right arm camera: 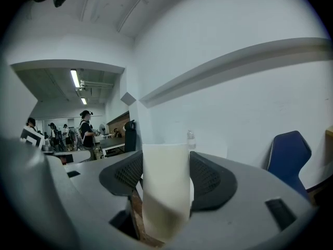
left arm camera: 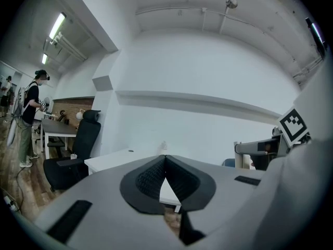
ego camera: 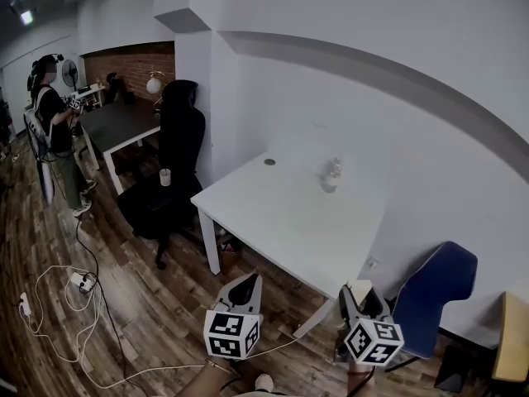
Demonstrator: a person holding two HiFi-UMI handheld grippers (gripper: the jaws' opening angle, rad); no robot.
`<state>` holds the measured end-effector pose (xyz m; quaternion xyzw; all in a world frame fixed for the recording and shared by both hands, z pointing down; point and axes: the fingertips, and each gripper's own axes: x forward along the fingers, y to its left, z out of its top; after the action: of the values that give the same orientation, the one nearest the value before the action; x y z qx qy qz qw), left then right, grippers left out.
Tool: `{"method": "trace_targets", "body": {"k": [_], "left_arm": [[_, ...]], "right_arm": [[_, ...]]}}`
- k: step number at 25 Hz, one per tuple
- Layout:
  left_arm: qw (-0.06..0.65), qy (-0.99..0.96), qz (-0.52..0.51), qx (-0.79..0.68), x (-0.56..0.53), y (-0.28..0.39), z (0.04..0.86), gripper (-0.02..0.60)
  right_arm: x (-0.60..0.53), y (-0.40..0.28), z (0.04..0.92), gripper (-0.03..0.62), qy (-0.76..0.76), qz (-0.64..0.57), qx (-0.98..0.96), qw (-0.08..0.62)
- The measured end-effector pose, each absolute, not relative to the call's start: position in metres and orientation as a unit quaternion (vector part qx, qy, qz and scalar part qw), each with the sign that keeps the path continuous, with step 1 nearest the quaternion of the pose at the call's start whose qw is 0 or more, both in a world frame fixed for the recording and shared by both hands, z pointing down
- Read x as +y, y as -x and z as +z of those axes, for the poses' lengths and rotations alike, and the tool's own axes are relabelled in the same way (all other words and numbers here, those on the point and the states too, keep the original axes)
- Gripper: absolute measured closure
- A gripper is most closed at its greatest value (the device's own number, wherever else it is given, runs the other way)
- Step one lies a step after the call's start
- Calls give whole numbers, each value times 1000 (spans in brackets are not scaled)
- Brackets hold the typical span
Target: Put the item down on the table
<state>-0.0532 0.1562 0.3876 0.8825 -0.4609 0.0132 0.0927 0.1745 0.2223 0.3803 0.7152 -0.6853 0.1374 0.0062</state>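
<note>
Head view looks down on the white table (ego camera: 281, 213), well ahead of both of my grippers and not yet under either one. A blue chair (ego camera: 436, 292) stands just beside my right gripper (ego camera: 361, 298). On the far part of the tabletop stands a small clear bottle (ego camera: 331, 174); the near part is bare.

The task's thing is in the air: a pale, smooth item (right arm camera: 165, 202), upright and tube-like (a cup or a roll, I cannot tell which), sits between my right jaws. They stand part-way apart, one black pad pressed to each of its sides. My left gripper (ego camera: 245, 286) has its jaws brought together at the tips with nothing between them.

As I judge it, the step in hand is the carry to the table, and the release comes after.
- I should aim for the bare near corner, well apart from the bottle.
- I should keep clear of the chair as I swing across.
- I should hold the item upright and lower it until its base rests flat on the top.
- Only then should I part the jaws, gently, and draw straight back so a pad does not drag and tip it.

My left gripper is best kept low and aside.
</note>
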Motion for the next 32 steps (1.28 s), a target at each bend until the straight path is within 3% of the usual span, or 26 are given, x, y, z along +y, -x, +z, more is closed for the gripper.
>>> {"method": "trace_targets", "body": {"k": [32], "left_arm": [[99, -871, 69, -476, 43, -16, 421, 565]], "right_arm": [[101, -249, 424, 298, -696, 192, -691, 11]]}}
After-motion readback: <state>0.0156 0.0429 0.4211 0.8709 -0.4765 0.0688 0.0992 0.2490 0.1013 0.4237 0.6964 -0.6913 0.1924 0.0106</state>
